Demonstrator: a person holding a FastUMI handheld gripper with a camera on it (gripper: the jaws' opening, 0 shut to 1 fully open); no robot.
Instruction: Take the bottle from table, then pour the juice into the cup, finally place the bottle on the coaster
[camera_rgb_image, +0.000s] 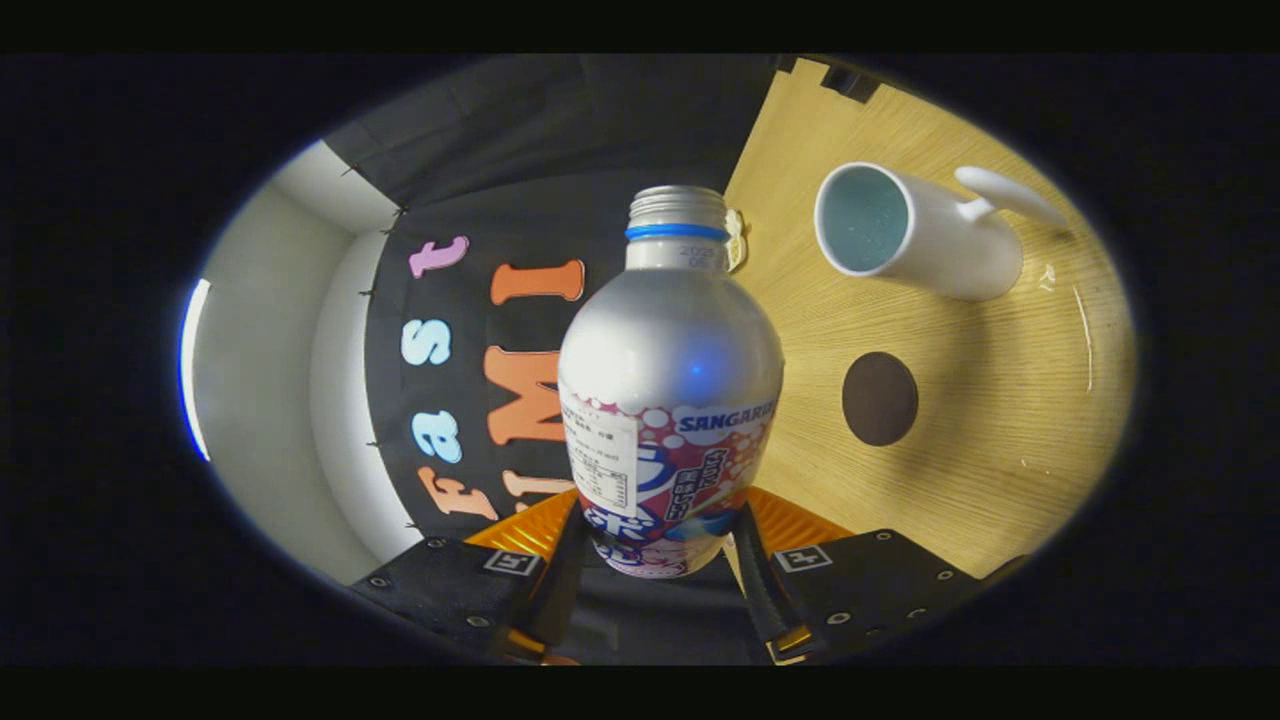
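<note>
The gripper (660, 545) is clamped on the bottle (668, 380), neck pointing straight ahead; the cup (915, 232) lies ahead and right, mouth facing it.

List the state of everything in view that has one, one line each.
Bottle: uncapped, held between the claw's fingers, tilted relative to the table.
Claw: shut on the bottle's lower body.
Mug: standing on the wooden table, mouth open, looks empty.
Coaster: flat on the table, bare, nothing on it.
</note>
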